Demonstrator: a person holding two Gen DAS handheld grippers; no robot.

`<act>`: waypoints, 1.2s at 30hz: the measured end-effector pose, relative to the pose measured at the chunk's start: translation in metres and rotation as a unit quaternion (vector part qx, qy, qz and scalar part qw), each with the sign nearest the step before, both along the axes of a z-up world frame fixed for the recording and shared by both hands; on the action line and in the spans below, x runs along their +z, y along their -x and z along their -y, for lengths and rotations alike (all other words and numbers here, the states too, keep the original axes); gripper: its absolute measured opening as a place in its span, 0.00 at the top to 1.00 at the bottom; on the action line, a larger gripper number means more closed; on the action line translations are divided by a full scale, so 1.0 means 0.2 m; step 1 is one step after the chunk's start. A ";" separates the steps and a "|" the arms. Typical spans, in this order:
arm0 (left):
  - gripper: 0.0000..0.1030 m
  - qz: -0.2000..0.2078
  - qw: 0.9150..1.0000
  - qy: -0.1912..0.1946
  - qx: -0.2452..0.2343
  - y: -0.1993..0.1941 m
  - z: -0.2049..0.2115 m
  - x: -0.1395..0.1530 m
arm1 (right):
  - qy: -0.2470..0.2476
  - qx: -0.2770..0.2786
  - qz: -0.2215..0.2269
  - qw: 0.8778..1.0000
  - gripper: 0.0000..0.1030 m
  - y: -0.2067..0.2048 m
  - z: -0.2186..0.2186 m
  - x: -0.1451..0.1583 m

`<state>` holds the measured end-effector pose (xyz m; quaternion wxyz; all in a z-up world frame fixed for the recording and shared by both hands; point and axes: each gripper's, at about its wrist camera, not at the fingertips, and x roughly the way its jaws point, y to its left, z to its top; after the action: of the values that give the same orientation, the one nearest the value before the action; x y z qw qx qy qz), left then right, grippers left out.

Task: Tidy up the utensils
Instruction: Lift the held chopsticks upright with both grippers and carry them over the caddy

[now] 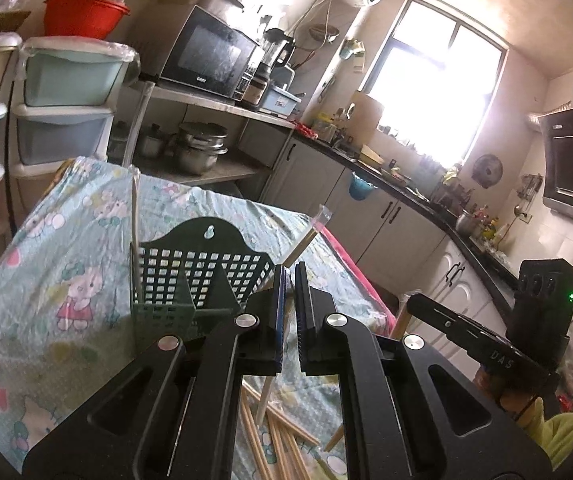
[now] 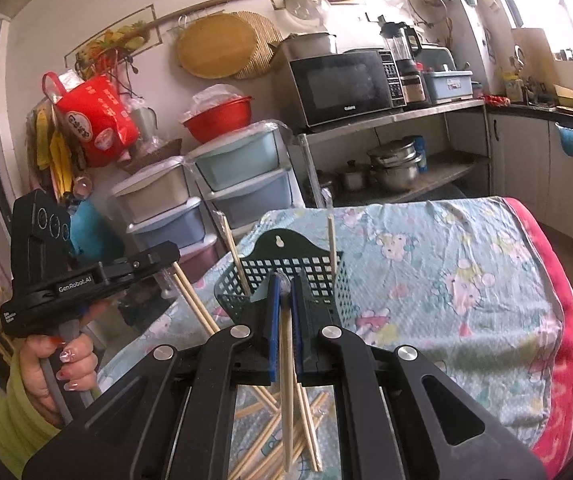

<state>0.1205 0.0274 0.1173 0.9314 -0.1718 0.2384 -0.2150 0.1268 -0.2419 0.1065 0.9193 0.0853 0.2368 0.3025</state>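
A cramped kitchen: cabinets run under a bright window, a microwave (image 2: 346, 84) sits on a steel shelf, and plastic drawer units (image 2: 242, 172) stand against the wall. The tabletop (image 2: 466, 280) wears a pale cartoon-print cloth with a pink border along its right edge, where the cloth lies bare. One dark green mesh basket (image 2: 286, 276) stands near the far edge, with two chopsticks upright inside. Loose chopsticks (image 2: 286, 432) lie piled at the near edge. The left gripper (image 1: 290, 280) has its fingers closed on one wrapped chopstick (image 1: 306, 236); the right gripper (image 2: 285, 288) pinches another chopstick (image 2: 285, 380).
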 end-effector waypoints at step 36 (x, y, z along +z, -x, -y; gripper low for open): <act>0.97 0.082 0.996 -0.018 0.031 -0.14 -0.05 0.38 | -0.024 0.018 0.080 0.996 0.94 -0.17 -0.22 0.29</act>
<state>0.1486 0.0379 0.1926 0.9568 -0.1444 0.1600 -0.1950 0.1617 -0.1978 0.1639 0.9275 0.0785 0.1565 0.3302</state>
